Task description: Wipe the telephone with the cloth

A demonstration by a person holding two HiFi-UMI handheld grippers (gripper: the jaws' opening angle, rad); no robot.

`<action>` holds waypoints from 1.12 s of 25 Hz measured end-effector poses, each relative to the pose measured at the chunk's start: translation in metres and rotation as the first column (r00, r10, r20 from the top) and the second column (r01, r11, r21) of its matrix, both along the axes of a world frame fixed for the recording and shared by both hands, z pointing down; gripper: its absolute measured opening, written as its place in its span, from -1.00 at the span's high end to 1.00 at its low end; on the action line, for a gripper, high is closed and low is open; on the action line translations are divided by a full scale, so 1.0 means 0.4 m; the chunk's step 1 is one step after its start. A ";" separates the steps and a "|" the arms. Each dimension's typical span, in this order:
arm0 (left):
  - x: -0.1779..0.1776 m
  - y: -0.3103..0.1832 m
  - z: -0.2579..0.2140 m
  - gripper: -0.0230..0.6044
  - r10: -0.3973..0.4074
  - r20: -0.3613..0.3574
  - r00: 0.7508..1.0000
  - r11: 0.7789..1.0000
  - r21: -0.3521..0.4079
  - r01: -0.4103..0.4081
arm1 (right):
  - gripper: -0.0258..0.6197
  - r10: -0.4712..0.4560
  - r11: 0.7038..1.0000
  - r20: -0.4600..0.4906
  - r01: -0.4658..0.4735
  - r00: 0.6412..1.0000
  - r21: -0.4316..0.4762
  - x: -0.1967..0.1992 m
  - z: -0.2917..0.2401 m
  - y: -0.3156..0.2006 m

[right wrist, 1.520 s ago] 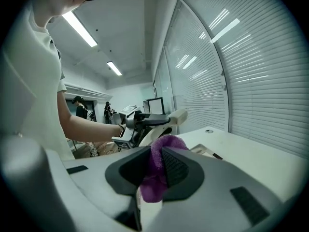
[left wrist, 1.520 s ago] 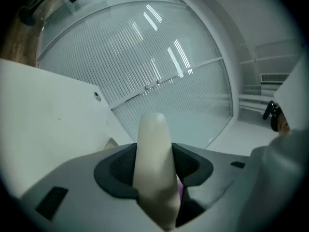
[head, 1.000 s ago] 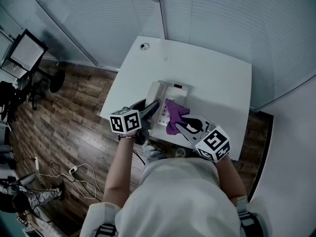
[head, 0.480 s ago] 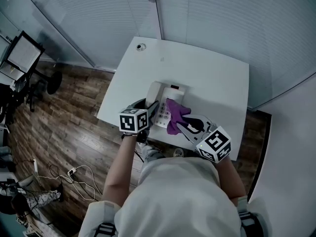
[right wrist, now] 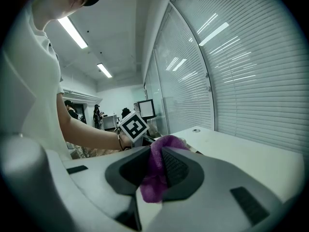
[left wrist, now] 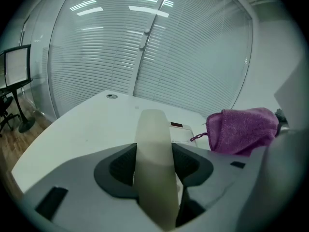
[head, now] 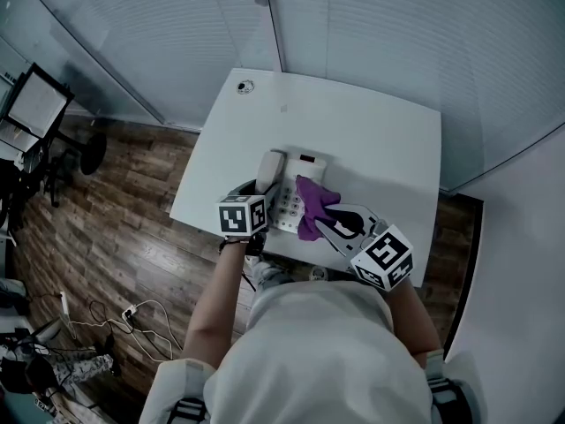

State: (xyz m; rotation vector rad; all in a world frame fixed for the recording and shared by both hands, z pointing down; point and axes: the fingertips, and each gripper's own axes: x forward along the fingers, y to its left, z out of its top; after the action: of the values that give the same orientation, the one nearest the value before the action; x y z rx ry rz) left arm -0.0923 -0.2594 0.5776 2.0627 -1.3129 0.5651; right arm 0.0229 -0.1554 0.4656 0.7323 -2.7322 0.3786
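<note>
**A:** So where could this one have gone wrong for us? We had the left gripper (left wrist: 153, 167) clamped, jaws fairly wide, round the smooth cream plastic handset (left wrist: 152, 129). The right gripper (right wrist: 155, 170) was pinched shut on a bunch of the purple terry cloth (head: 311, 203), which lay over the keypad (head: 289, 207) in the middle of the head view.

**B:** The handset, we reckoned. It looked slick and we only had it near one end, so a tilt could've let it slide out. The white desk telephone (head: 293, 184) also sat close to the lower edge of the white table (head: 380, 140), so a hard swipe might've shoved it off. And we'd grabbed just a wad of cloth, so it might've smeared more than wiped.

**A:** Anything different from a second before?

**B:** Our left gripper had dropped and tipped further down, and its marker cube (head: 243, 216) had shifted right towards the telephone. Right gripper and cloth hadn't budged. We couldn't tell if the handset was lifted or resting on the telephone.
</note>
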 end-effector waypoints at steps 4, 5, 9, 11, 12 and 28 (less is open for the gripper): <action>-0.004 -0.013 0.009 0.21 -0.013 0.008 1.000 1.000 -0.010 0.013 | 0.67 0.006 1.000 0.002 -0.006 1.000 -0.002 0.001 -0.001 -0.004; -0.004 -0.015 0.011 0.21 -0.014 0.010 1.000 1.000 -0.014 0.014 | 0.67 0.008 1.000 0.003 -0.008 1.000 -0.002 0.002 -0.002 -0.005; 0.001 -0.019 0.023 0.21 -0.008 0.025 1.000 1.000 -0.024 0.008 | 0.67 0.016 1.000 0.003 -0.016 1.000 -0.003 0.006 -0.001 -0.007; 0.004 -0.023 0.029 0.21 -0.003 0.039 0.999 1.000 -0.031 0.004 | 0.67 0.019 1.000 0.004 -0.019 1.000 -0.003 0.008 -0.001 -0.012; 0.007 -0.027 0.032 0.21 -0.001 0.045 0.999 0.999 -0.034 0.002 | 0.67 0.022 1.000 0.005 -0.021 1.000 -0.004 0.011 -0.002 -0.016; 0.022 -0.037 0.058 0.21 0.032 0.159 0.987 0.999 -0.027 -0.028 | 0.67 0.025 1.000 0.014 -0.025 1.000 -0.010 0.039 0.008 -0.016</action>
State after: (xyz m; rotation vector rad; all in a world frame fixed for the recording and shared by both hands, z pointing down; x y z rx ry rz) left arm -0.0836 -0.2743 0.6010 2.0554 -1.3594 0.7692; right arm 0.0385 -0.1617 0.4688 0.7643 -2.7353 0.4038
